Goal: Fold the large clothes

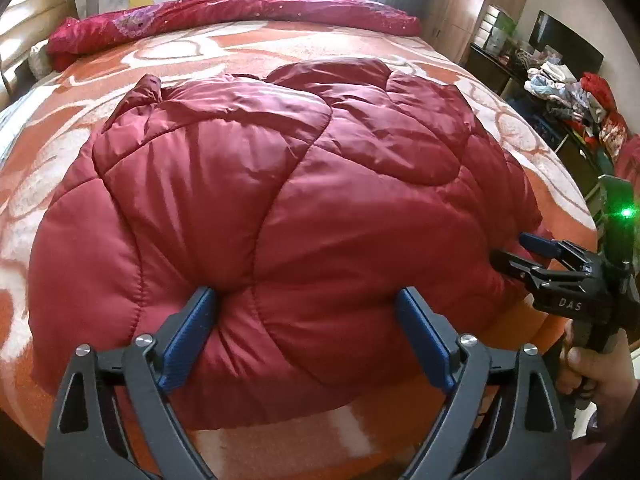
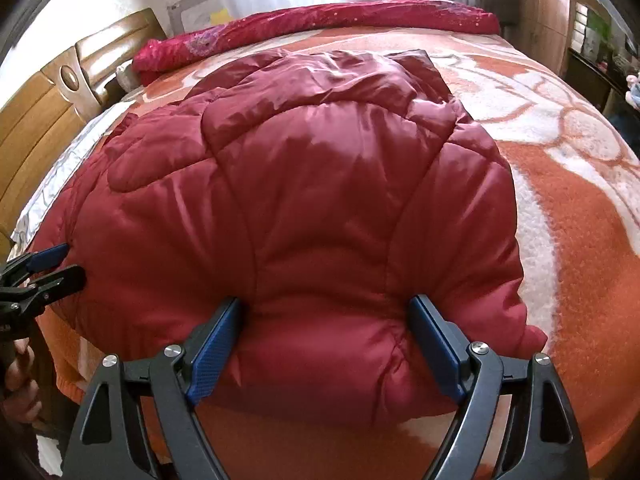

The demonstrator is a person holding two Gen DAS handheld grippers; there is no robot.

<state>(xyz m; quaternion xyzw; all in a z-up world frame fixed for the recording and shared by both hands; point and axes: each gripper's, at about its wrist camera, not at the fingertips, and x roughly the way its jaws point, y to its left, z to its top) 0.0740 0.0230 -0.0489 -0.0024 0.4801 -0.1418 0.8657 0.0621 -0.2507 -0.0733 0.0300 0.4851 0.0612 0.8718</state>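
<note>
A dark red quilted puffer jacket (image 1: 280, 200) lies folded into a thick bundle on the bed; it also fills the right wrist view (image 2: 312, 208). My left gripper (image 1: 308, 312) is open wide, its blue pads (image 1: 192, 336) pressed on either side of the jacket's near edge. My right gripper (image 2: 324, 324) is open the same way around the near edge further right. It shows from the side in the left wrist view (image 1: 516, 248), fingers against the jacket's right end. My left gripper shows at the left edge of the right wrist view (image 2: 60, 264).
The bed has an orange and white patterned blanket (image 2: 580, 240). A rolled red quilt (image 1: 240, 16) lies along the far side by a bed rail. A wooden headboard (image 2: 44, 120) is at the left. A cluttered dark shelf with clothes (image 1: 568, 92) stands at the right.
</note>
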